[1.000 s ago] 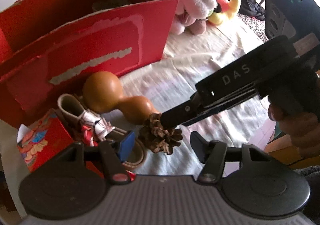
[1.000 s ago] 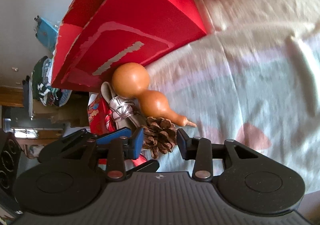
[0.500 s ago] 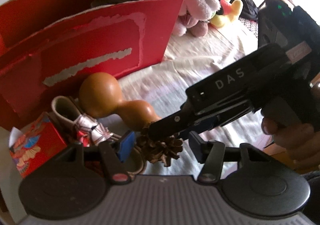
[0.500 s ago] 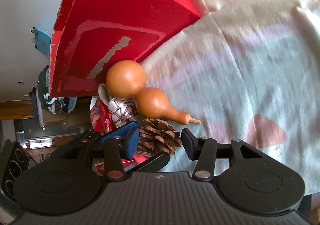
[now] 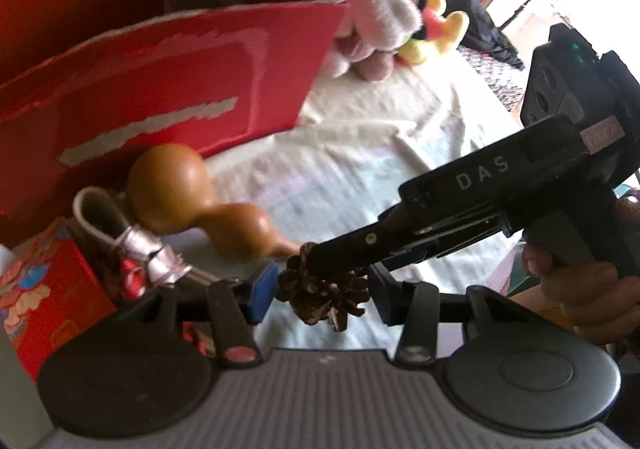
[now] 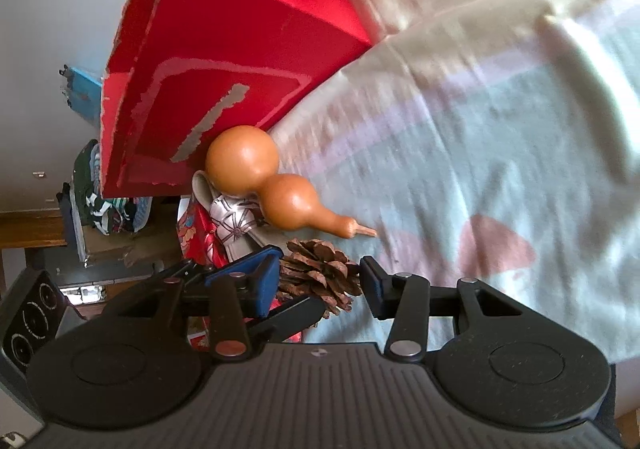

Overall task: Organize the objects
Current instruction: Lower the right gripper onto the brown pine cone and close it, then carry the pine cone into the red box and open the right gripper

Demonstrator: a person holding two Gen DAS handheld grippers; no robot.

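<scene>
One brown scaly pinecone (image 6: pixel 318 273) lies on the pale patterned cloth (image 6: pixel 500 137), beside the stem of one orange-brown double-bulbed gourd (image 6: pixel 276 189). The right gripper (image 6: pixel 320 281) brackets the pinecone, fingers spread; contact cannot be confirmed. The left gripper (image 5: pixel 320 289) is likewise spread around it. Nearby: one open red cardboard box (image 5: pixel 180 81), one silver strapped shoe (image 5: pixel 132 249), one small red floral carton (image 5: pixel 52 297), two plush toys (image 5: pixel 384 21).

Left gripper (image 5: pixel 322 291): jaws stood apart, pine cone (image 5: pixel 320 295) between them.
Right gripper (image 5: pixel 316 263): came from the right, tips on the cone.
Gourd (image 5: pixel 192 201): ahead-left.
Red box (image 5: pixel 160 89): beyond the gourd.
</scene>
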